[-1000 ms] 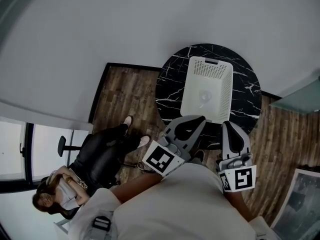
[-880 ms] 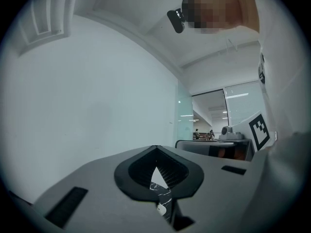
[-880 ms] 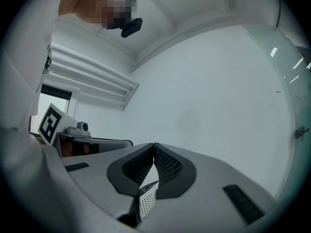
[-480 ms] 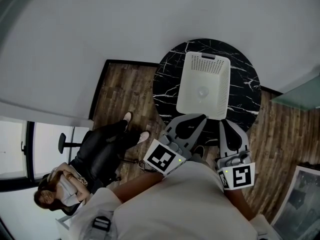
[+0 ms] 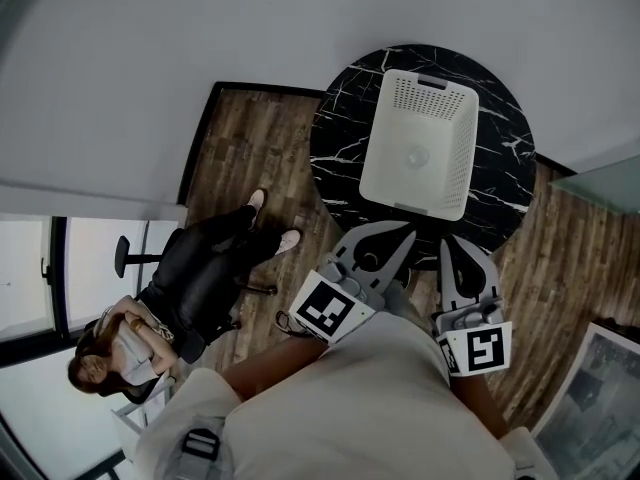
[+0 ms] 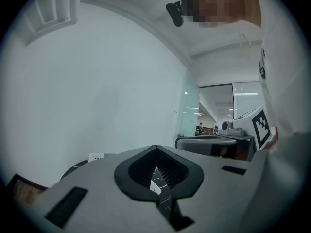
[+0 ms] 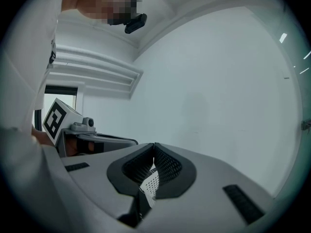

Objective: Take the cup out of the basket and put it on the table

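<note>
— Where was the cup?

— On the floor of the white basket, which stood on the round black counter. Both tools hung short of the basket, over the counter's near edge.

— And their jaws?

— The left hand-held gripper had its jaws pressed together on nothing. The right hand-held gripper was the same: tips meeting, empty.

— What did the reach call for?

— Probably spreading one pair of jaws before crossing the rim, descending from above, then closing on the cup's wall. The other could steady the light basket, which might slide.
</note>
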